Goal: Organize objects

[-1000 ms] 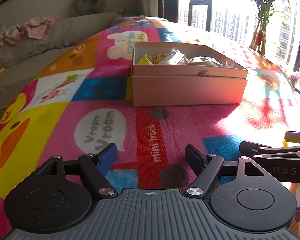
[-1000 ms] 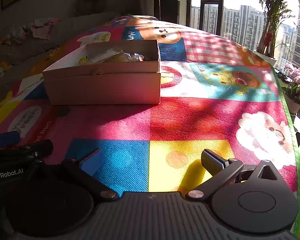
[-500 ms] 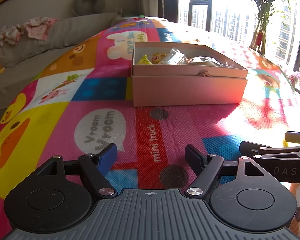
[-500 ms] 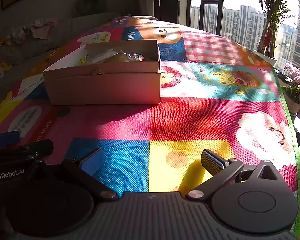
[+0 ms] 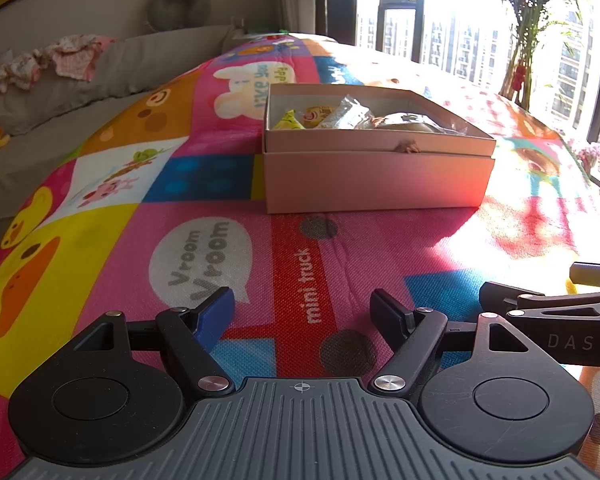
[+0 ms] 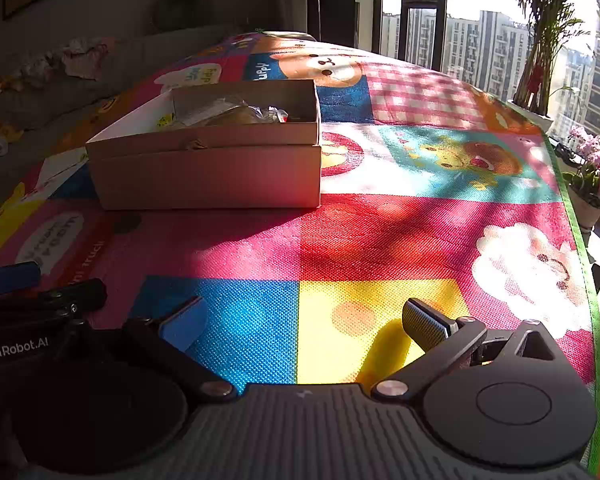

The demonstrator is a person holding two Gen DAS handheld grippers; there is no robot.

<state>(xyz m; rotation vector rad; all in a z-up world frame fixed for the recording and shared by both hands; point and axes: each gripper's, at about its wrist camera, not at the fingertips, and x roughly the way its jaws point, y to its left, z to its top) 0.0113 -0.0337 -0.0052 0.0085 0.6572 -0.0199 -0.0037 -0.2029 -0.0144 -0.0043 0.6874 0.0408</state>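
A pale cardboard box (image 5: 376, 178) stands open on the colourful play mat (image 5: 204, 240), ahead of both grippers; it also shows in the right wrist view (image 6: 208, 176). It holds wrapped snacks (image 5: 340, 116), among them a yellow packet (image 5: 288, 120) and clear bags. My left gripper (image 5: 302, 306) is open and empty, low over the mat well short of the box. My right gripper (image 6: 300, 320) is open and empty, low over the blue and yellow squares. Each gripper sees the other at its side: the right gripper (image 5: 540, 304) and the left gripper (image 6: 40, 292).
A grey sofa (image 5: 80, 92) with crumpled clothes (image 5: 56, 60) runs along the left. Windows and a potted palm (image 5: 540, 20) stand at the back right. The mat's green edge (image 6: 580, 248) and a flower pot (image 6: 592, 184) lie at the right.
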